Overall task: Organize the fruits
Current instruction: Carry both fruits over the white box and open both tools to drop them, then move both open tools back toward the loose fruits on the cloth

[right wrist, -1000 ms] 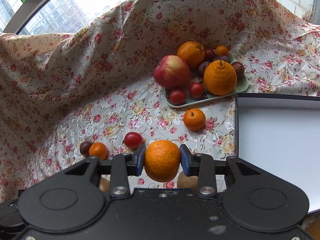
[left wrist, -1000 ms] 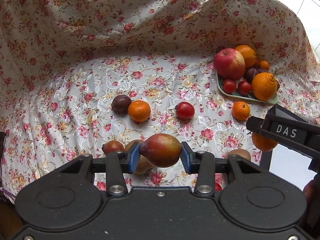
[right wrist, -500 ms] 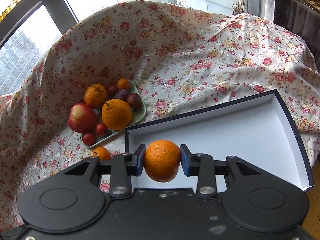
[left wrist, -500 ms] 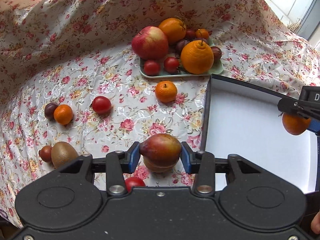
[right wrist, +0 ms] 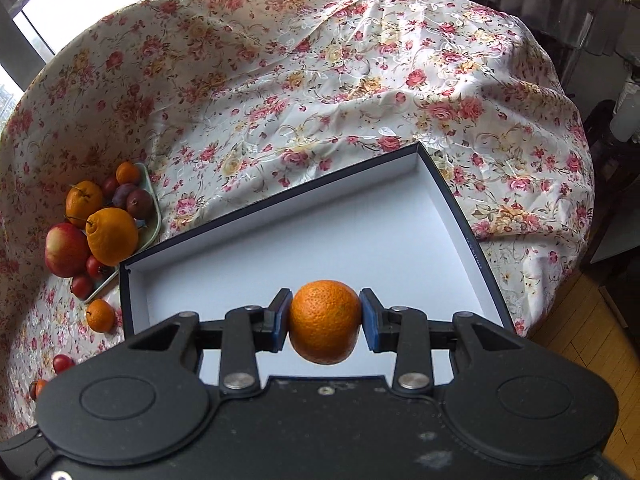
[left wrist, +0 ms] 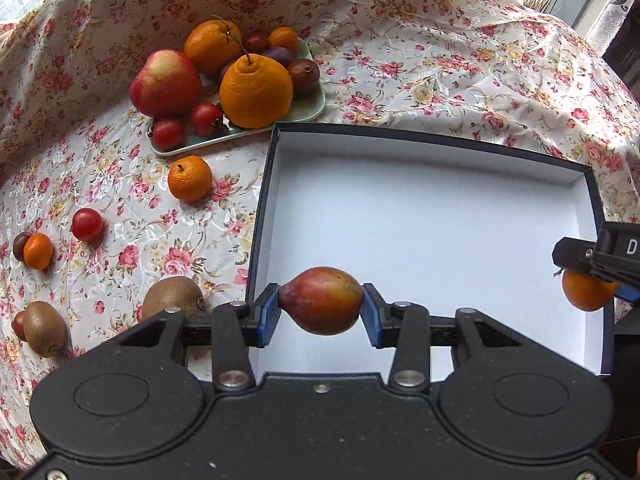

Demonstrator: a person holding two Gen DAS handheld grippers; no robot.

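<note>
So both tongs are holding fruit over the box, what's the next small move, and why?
Probably lower both into the white box and let go. The left tongs clamp a reddish fruit above its bare floor, the right tongs an orange, and nothing lies inside yet.

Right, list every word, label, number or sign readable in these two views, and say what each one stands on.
"D": white letter on the black body of the right tool, at the right edge of the left wrist view; the frame cuts off whatever follows.
Small pale marking on the dark outer wall of the shallow white-lined box, right wrist view: too small to read.
Nothing else: the fruits, the pale green tray and the floral cloth carry no text.
</note>
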